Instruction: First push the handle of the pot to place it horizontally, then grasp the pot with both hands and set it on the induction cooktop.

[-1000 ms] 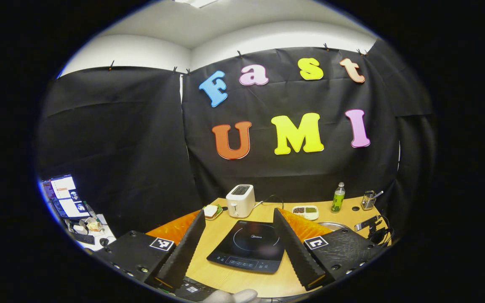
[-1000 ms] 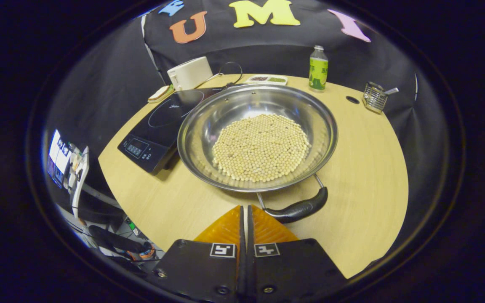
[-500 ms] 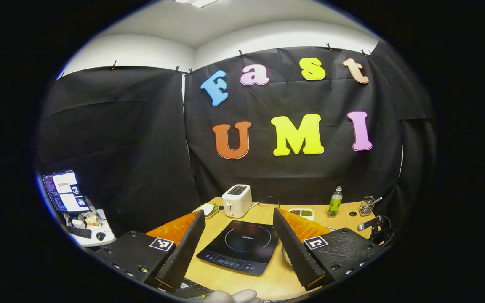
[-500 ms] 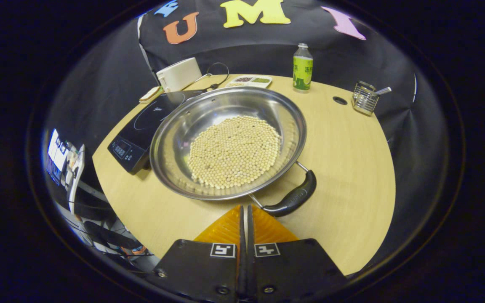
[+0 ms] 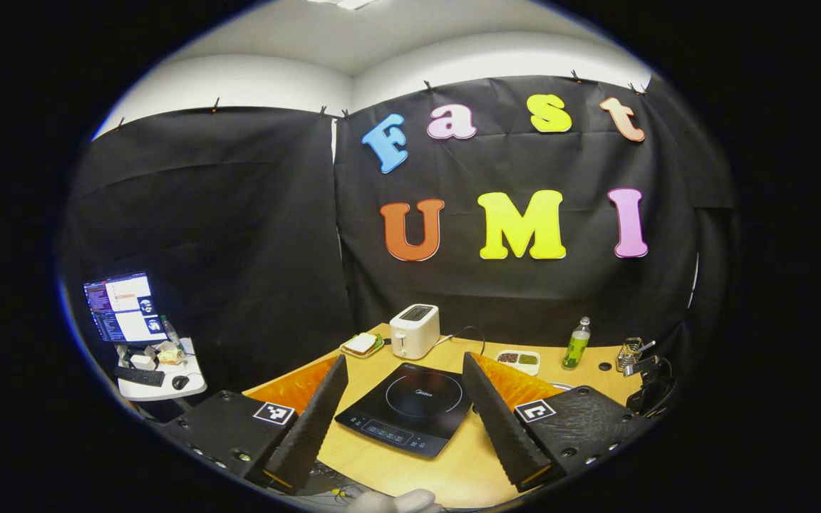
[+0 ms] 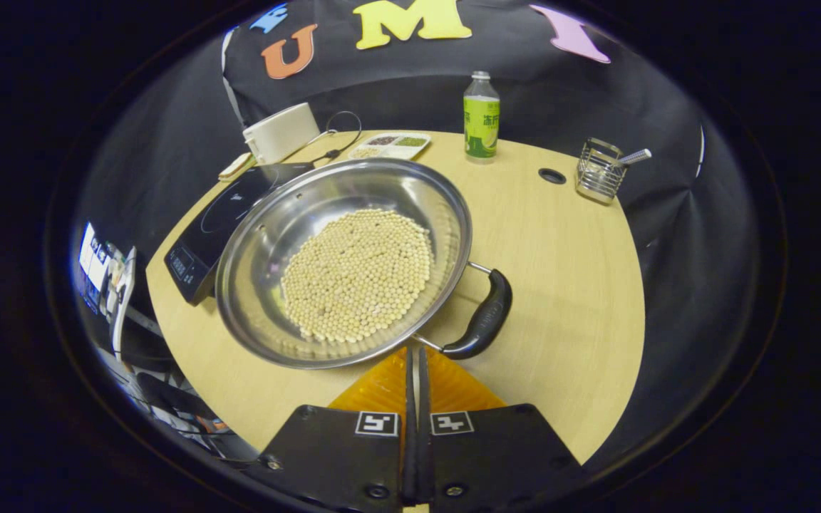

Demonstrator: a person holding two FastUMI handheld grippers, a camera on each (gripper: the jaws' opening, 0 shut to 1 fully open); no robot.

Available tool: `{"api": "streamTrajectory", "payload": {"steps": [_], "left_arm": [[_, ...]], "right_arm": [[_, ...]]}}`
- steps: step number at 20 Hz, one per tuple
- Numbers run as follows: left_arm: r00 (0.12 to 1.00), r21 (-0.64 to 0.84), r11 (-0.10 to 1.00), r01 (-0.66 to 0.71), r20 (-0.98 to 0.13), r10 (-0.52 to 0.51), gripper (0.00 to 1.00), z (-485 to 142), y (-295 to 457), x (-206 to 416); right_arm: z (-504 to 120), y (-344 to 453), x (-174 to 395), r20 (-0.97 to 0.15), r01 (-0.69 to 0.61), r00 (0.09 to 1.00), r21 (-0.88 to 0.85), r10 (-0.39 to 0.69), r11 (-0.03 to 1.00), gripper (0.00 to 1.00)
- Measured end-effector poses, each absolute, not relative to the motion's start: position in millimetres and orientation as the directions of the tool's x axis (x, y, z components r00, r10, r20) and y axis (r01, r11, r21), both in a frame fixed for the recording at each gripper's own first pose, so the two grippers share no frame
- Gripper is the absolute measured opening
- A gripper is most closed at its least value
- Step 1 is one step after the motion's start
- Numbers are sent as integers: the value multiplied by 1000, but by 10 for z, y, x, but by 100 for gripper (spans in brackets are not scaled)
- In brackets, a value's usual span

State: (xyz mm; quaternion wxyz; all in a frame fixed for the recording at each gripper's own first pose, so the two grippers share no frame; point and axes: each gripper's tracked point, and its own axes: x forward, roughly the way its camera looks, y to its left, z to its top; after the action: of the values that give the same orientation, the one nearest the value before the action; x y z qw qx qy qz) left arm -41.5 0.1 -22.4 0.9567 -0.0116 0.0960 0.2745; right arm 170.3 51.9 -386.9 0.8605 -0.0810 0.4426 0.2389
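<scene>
A wide steel pot [image 6: 268,235] holding several pale beans sits on the wooden table [image 6: 560,285] in the right gripper view. Its black handle [image 6: 485,320] points toward the lower right of that view. My right gripper [image 6: 414,350] is shut and empty, its tips at the handle's near end beside the pot's rim. The black induction cooktop [image 6: 218,214] lies just left of the pot. In the left gripper view my left gripper [image 5: 405,367] is open, held above the near table edge with the induction cooktop [image 5: 410,406] showing between its fingers.
At the back of the table stand a white toaster [image 5: 414,331], a green bottle [image 6: 482,117], a small snack tray [image 6: 389,145] and a wire holder [image 6: 599,171]. A side desk with a monitor [image 5: 122,306] stands off to the left.
The pot has turned on the table, its handle swinging from the near side round toward the right with my shut right gripper against it. My left gripper drew slightly back and left.
</scene>
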Motion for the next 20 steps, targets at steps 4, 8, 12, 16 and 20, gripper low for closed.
{"api": "streamTrajectory", "payload": {"steps": [4, 8, 12, 16, 20], "left_arm": [[810, 35, 830, -557, -200, 552, 96, -265, 23, -508], [806, 42, 826, -561, -200, 558, 96, -276, 51, -527], [819, 51, 839, -542, -193, 541, 96, -273, 75, -534], [853, 65, 871, -488, -176, 491, 96, -269, 108, -463], [905, 59, 921, -386, -168, 390, 97, -297, 159, -271]], "right_arm": [[-3847, 442, 1889, -799, -480, 509, 45, 319, 876, 0], [-3852, 423, 1948, -795, -485, 520, 25, 312, 874, 3], [-3799, 418, 1907, -782, -463, 546, 17, 300, 886, 0], [-3624, 307, 1840, -747, -429, 614, -45, 255, 902, 4], [-3396, 191, 1613, -706, -371, 672, -60, 224, 927, 2]]}}
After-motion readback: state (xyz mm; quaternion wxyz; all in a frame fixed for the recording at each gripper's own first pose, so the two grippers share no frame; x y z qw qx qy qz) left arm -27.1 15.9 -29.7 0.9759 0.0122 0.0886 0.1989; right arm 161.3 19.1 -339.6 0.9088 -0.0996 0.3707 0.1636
